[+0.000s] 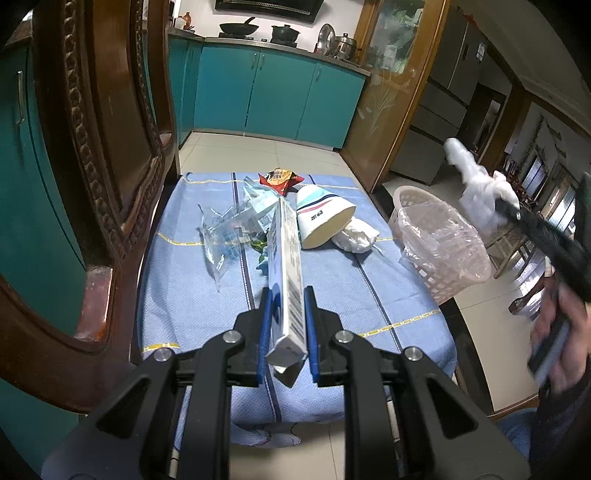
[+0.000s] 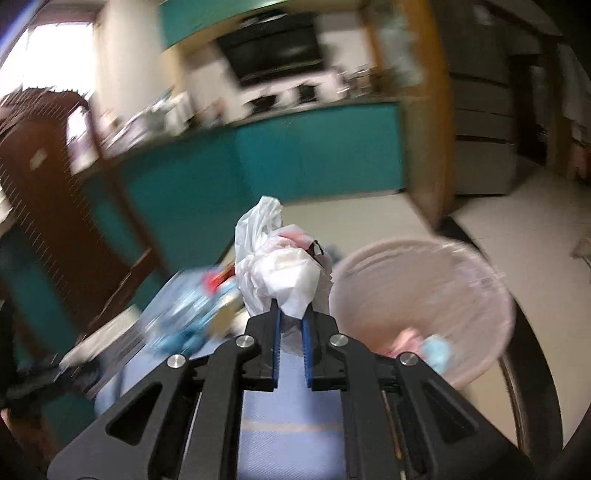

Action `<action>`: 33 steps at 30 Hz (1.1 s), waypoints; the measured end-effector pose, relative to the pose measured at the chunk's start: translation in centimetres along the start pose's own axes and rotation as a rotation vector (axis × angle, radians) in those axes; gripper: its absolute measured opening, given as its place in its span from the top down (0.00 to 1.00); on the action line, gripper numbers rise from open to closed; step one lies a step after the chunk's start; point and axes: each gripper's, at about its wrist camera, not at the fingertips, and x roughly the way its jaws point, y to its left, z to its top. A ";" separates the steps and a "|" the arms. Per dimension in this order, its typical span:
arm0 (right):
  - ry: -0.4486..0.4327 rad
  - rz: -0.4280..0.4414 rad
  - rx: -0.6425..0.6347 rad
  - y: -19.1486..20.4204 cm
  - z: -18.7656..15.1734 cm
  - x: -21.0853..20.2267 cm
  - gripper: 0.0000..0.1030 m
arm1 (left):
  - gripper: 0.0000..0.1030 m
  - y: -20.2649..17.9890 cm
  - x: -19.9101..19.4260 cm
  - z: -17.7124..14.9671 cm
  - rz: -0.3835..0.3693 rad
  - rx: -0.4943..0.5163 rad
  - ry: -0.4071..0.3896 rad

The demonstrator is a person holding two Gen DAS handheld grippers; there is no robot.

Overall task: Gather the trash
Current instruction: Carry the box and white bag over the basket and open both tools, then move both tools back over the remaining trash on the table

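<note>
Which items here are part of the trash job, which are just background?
Job: flat box in left tool; crumpled white bag in right tool; lined basket; paper cup, snack wrapper, clear wrappers.
Background: wooden chair, teal cabinets, cookware.

The left claw [image 1: 288, 321] pointed downward, jaws clamped on a box [image 1: 284, 266]. The right claw [image 2: 291, 328] gripped a crumpled bag [image 2: 280, 273], raised.
</note>
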 end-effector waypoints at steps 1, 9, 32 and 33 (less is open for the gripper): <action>-0.006 -0.036 0.038 -2.0 0.5 0.7 0.81 | 0.83 -0.1 0.0 -0.1 -0.001 0.004 0.000; -0.096 -0.117 0.217 -7.6 1.2 -1.1 0.22 | 0.83 -1.0 0.7 -0.3 -0.007 0.031 0.008; -0.319 -0.138 0.403 -10.3 0.9 -7.5 0.06 | 0.27 -25.0 11.7 8.8 -0.218 0.238 0.052; -0.303 -0.125 0.392 -10.0 0.9 -7.3 0.06 | 0.27 -23.6 11.3 8.4 -0.213 0.216 0.056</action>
